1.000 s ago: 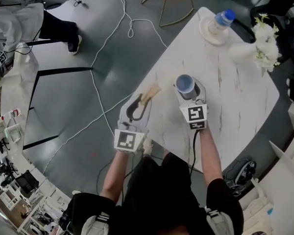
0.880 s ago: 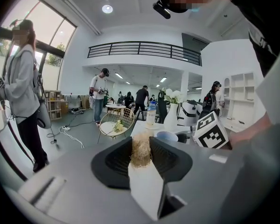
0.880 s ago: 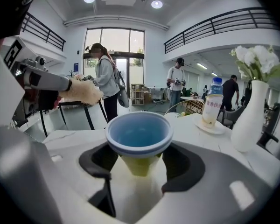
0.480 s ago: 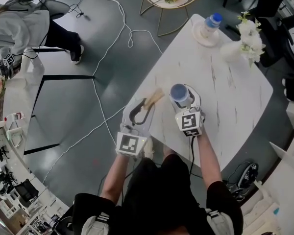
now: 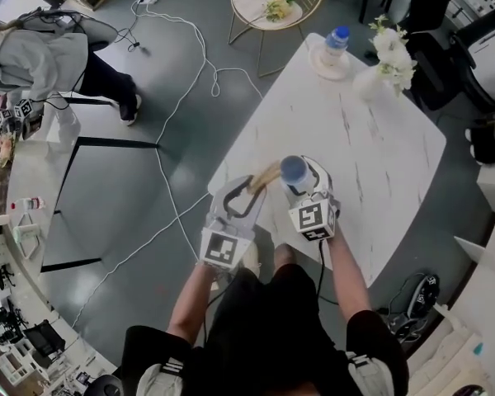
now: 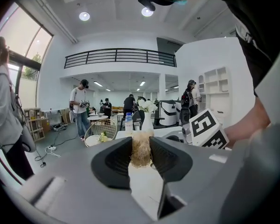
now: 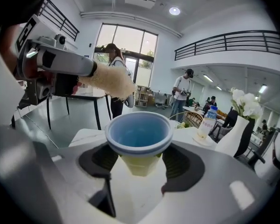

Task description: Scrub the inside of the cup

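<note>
- The white marbled surface carries a bottle and a vase at its far end, well apart from the work. The action is at the near corner.
- The right tongs are closed on the cup's tapered lower body and hold it upright with the mouth open to the camera.
- The left tongs are nearly shut and pinch a tan brush between them, so its fuzzy end sticks out forward.
- The cup sits over the near corner of the surface. It is blue inside and looks empty.
- In the right gripper view the brush tip hangs above and to the left of the rim and is not touching it. I judge that scrubbing has not begun and this is the approach.
- The next move calls for swinging the tip over the mouth and lowering it inside. The right tongs need to hold firm, because a light tapered cup could slip or tilt under the push.
- The cup's base is hidden by the tongs, so I cannot tell whether it rests on the surface or is held up.
- The gripped part of the brush is covered too. It is probably a fibre scrubber, but the views are too coarse to be sure.
</note>
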The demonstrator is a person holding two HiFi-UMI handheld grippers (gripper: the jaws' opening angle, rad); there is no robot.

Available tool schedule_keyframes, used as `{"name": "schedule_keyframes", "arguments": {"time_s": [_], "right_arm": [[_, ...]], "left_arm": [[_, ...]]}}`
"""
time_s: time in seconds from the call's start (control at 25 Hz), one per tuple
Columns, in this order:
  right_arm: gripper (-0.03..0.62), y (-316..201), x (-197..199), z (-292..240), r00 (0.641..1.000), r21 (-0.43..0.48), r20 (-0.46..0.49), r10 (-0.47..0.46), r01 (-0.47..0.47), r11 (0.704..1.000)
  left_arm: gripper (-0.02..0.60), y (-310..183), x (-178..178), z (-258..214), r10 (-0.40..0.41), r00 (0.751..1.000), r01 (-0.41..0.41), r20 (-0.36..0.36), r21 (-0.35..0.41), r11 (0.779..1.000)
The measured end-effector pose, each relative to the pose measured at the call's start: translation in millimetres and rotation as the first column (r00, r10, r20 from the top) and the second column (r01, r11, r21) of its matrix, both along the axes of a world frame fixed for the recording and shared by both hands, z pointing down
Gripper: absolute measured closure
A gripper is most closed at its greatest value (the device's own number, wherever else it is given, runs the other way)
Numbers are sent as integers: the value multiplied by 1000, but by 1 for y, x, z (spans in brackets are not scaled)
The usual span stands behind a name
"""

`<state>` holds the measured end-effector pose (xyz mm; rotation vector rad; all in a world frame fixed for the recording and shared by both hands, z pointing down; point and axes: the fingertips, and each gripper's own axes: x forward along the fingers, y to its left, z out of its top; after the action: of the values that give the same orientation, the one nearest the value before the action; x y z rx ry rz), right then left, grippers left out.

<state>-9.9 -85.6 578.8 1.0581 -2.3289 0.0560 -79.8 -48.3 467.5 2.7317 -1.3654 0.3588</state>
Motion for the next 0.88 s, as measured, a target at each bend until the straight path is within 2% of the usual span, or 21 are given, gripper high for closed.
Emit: {"name": "schedule_keyframes", "arguments": {"time_s": [0.2,0.44,0.88], "right_arm": [[296,25,-4,-10,1000,10,-4,-14,15,1000],[296,48,-8,-19,999,14,-19,-33,34,999],[296,72,-14,-28,994,44,-83,-70,73,996]], "left_arm": [[459,23,12,6,71,996,-70,57,-19,997],[459,47,22,7,128,988,-123,86,-62,990],[459,68,26,16,171,978,-159,119,-104,982]]}}
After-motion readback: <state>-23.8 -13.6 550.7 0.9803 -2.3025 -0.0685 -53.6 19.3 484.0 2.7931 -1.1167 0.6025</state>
